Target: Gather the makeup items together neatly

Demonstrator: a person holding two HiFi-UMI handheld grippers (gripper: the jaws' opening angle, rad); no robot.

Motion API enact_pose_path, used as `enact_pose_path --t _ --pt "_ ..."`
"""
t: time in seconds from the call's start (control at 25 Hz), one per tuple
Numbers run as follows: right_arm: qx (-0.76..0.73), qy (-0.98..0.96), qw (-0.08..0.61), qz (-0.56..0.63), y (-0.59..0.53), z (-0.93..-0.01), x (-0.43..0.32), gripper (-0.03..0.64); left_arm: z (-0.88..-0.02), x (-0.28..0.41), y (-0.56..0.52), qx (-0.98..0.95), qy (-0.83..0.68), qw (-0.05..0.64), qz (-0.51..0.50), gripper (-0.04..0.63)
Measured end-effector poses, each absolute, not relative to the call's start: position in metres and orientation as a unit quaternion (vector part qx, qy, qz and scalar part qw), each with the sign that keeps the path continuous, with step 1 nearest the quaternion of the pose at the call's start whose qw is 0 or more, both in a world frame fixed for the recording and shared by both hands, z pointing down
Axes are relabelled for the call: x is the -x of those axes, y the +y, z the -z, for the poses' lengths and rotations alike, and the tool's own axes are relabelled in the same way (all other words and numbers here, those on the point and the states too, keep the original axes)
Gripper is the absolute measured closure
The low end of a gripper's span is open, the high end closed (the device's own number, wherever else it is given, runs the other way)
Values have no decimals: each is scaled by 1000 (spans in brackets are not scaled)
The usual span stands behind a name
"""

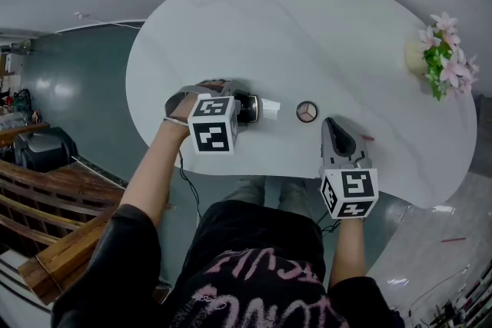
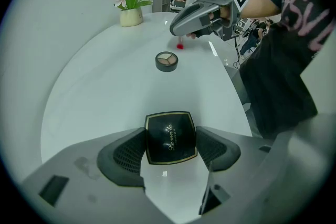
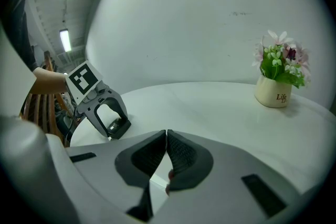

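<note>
Compact point(image 2: 170, 136) is gripped by the left gripper point(image 2: 170, 145); the right gripper point(image 3: 166, 136) is closed. Placement beside the round palette point(image 2: 167, 61) on the bench point(image 2: 105, 92) is likely needed next.

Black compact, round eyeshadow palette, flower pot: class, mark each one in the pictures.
black compact point(image 2: 170, 137), left gripper view, lid centre.
round eyeshadow palette point(image 2: 167, 60), left gripper view, its pans.
flower pot point(image 3: 273, 94), right gripper view, pot front.
</note>
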State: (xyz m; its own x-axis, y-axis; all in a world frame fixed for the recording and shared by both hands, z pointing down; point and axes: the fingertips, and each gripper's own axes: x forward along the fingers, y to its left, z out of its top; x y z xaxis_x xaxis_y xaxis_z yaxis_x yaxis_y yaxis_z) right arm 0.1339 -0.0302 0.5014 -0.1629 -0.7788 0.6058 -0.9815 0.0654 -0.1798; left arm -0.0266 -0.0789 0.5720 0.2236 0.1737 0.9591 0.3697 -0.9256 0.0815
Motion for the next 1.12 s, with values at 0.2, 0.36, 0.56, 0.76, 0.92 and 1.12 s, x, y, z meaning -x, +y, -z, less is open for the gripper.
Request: enact_pose_path --t 0.2,0.36,0.56,0.76,0.92,1.12 --pt "-613 -715 179 -285 -31 -502 -129 551 -570 25 -76 784 -182 72 590 291" --pt "-605 -719 183 -288 -33 -504 -125 474 -568 26 -76 790 -175 72 583 291" --pt "-585 -731 200 -290 -37 -510 -113 424 -555 31 -81 809 -141 66 567 291" --pt "-576 -734 225 -283 -43 -513 -102 364 -538 41 -89 840 -72 42 536 293" --pt "-571 -732 239 -286 -49 -519 -95 337 -533 52 -88 859 -23 4 512 300" --pt "-575 -722 252 -290 -53 -524 -98 330 -532 65 -83 870 29 -16 492 417"
